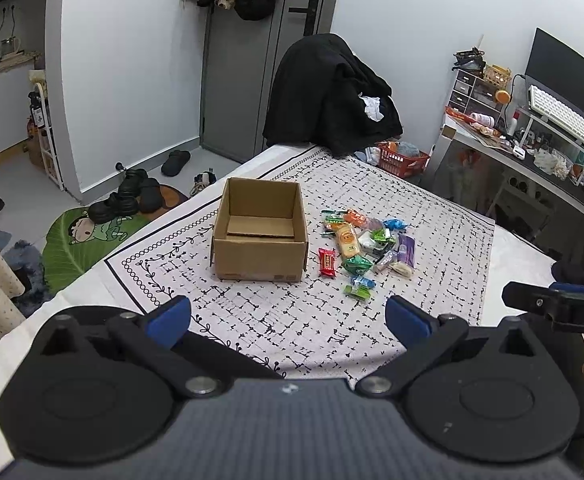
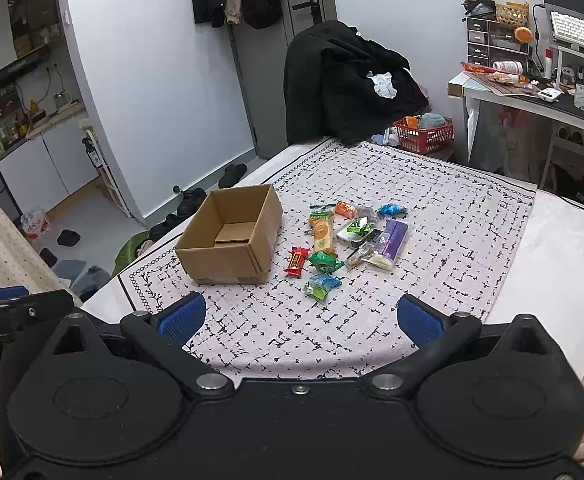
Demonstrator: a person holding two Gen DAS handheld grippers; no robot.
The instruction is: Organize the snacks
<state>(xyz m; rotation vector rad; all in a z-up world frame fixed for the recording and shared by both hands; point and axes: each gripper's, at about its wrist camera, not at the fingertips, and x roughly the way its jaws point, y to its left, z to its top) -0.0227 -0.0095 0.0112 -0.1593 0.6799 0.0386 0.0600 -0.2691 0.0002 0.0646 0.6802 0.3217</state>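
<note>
Both tongs, left and right, stand spread apart and empty, short of the snack pile. Snacks lie loose on the patterned cloth over the bed, just beside the empty cardboard box. Sorting appears not yet begun; the next move calls for reaching forward to the nearest wrapper.

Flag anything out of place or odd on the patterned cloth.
The open brown cardboard box holds no snacks, while the wrapped snack packets lie in a loose heap on the cloth beside it. Nothing looks spilled or damaged.
</note>
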